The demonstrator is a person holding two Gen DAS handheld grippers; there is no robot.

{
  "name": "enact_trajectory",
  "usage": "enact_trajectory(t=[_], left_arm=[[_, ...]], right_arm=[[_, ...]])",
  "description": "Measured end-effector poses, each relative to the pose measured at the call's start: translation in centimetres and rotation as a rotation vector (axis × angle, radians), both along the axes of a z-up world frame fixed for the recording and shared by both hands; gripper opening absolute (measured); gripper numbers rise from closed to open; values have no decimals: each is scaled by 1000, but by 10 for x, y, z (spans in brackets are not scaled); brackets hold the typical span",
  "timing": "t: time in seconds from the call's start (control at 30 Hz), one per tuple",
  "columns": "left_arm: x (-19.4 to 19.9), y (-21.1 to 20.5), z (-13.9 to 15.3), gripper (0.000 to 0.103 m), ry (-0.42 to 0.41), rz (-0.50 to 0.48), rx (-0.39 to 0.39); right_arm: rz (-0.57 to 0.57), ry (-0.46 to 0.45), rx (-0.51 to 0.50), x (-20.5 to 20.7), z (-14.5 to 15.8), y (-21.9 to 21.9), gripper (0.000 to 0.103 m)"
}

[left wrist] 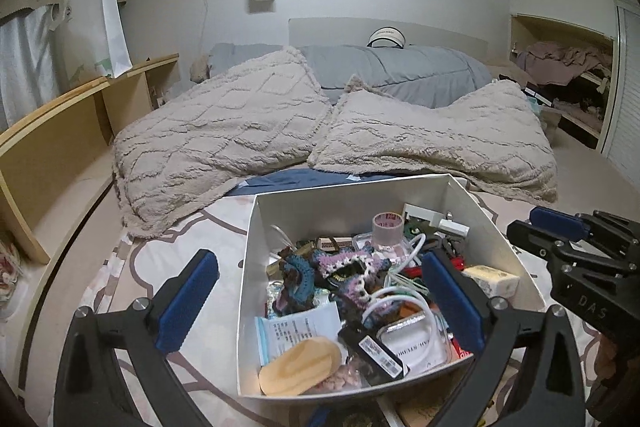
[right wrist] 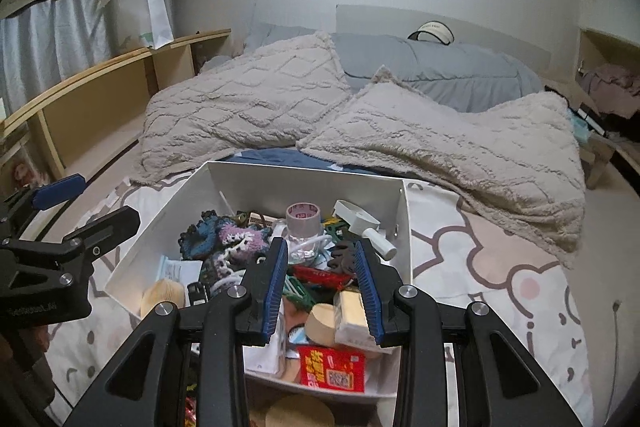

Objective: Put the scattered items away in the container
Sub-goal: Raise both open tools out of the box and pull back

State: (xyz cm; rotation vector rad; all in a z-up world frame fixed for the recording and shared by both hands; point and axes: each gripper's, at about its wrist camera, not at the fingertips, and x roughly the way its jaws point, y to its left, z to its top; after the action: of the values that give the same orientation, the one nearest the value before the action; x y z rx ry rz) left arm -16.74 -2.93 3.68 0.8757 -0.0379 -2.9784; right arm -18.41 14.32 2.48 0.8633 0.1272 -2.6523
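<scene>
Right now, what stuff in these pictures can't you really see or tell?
- Bottom of the white open-topped box: both views, buried under piled items.
- Flat tan round thing at the box's near side: right wrist view, cut off by the bottom edge.
- Small print on the white paper slip: left wrist view, too tiny to read.
- Clothes heap in the wall shelf: left wrist view, dim and far, pieces unclear.

We see two fluffy beige pillows point(left wrist: 224, 119) on the bed, a grey duvet point(left wrist: 400, 71) behind them, a wooden shelf point(left wrist: 60, 139) alongside, and a paper bag point(left wrist: 100, 23).
</scene>
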Motion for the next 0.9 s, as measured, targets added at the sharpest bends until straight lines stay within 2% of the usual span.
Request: enact_trajectory(t=[0.07, 0.1, 0.13, 0.17, 0.2, 0.33, 0.5, 0.57, 0.9], left_arm=[[5, 0, -1, 103, 3, -2, 11], [7, 1, -2, 103, 5, -3, 15], [10, 2, -2, 103, 8, -5, 18], [13, 2, -3, 103, 10, -5, 18], [16, 4, -3, 103, 13, -4, 16], [24, 8, -6, 103, 18, -4, 7], [30, 13, -9, 103, 4, -8, 11], [33, 12, -9, 103, 3, 9, 8], [44, 12, -6, 103, 13, 20, 9]], right_arm=[[-4, 4, -4, 6, 0, 2, 35], [-5, 7, -8, 9, 0, 5, 39], [-8, 7, -9, 10, -1, 6, 44], [-12, 9, -9, 12, -1, 7, 57], [-17, 18, -5, 15, -1, 8, 61], [-18, 42, 17, 25, 0, 7, 63], [-40, 77, 30, 35, 3, 7, 94], [-55, 93, 27, 39, 5, 9, 101], [-87, 99, 41, 47, 7, 13, 103]])
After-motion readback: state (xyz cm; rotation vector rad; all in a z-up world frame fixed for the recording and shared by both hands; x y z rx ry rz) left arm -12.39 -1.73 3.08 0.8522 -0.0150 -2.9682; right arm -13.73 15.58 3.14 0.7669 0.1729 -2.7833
